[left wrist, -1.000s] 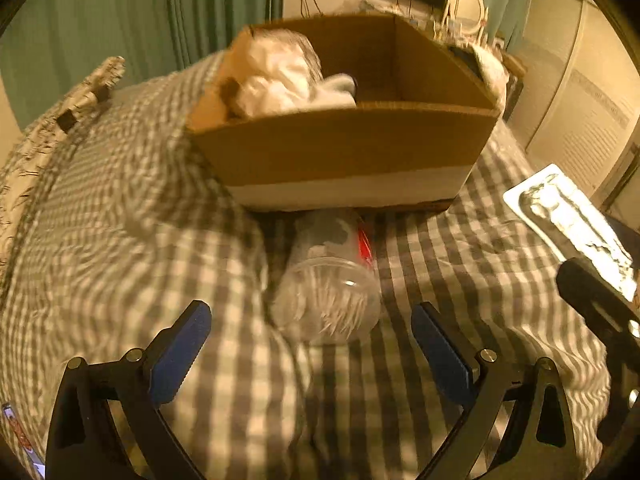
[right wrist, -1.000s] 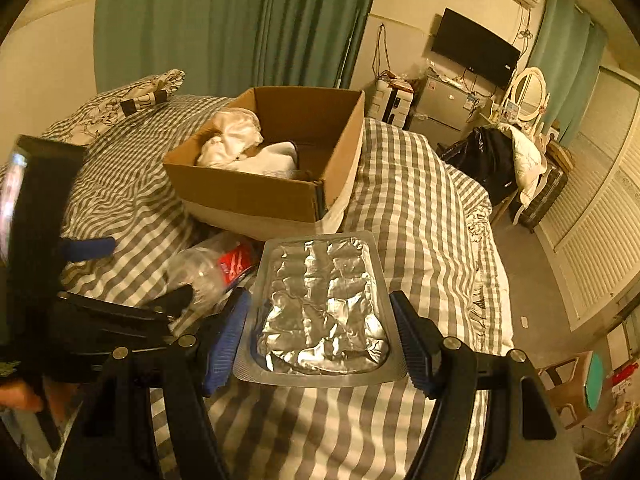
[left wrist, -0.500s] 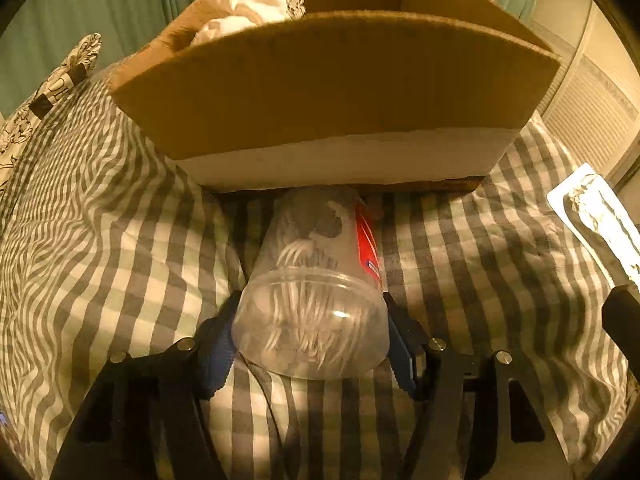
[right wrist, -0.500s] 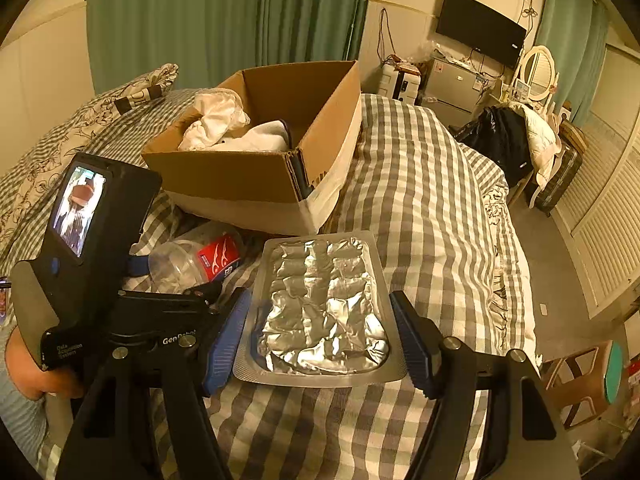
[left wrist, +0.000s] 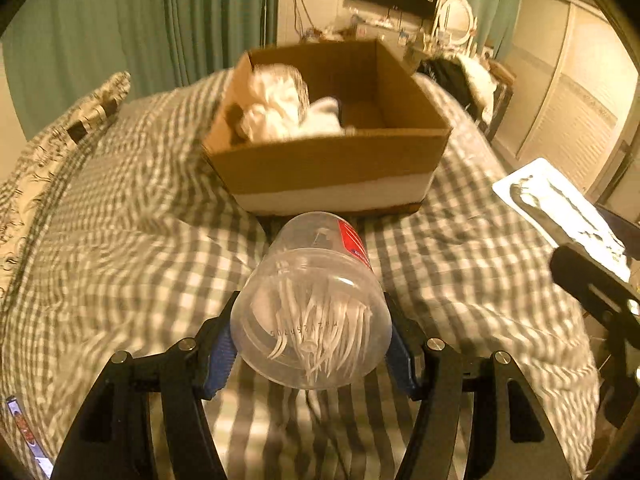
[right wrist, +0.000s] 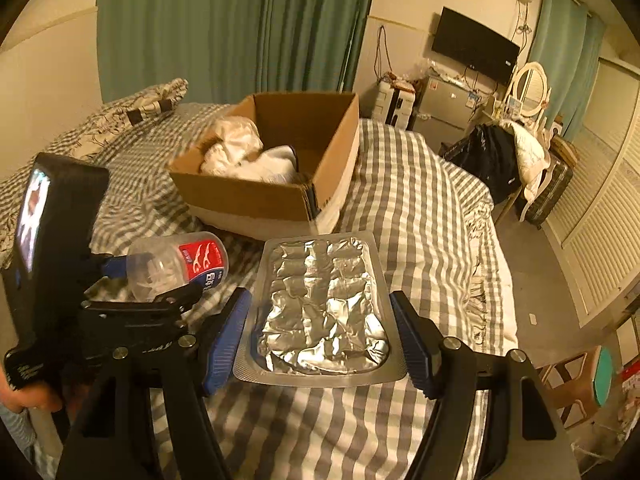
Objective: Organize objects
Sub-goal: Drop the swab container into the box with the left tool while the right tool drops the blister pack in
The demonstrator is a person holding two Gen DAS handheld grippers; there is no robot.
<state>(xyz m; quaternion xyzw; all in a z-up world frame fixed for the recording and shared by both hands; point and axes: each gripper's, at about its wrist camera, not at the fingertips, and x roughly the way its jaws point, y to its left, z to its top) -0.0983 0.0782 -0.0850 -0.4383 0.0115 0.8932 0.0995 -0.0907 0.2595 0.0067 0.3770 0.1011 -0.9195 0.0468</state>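
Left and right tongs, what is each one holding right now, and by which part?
The left tongs clamp the clear plastic jar across its sides near the base. The right tongs hold the foil blister pack by its two long edges.

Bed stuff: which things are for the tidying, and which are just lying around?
For the tidying: jar in left gripper; foil tray in right gripper; box.

Just lying around: pillow, TV, mirror, curtains.
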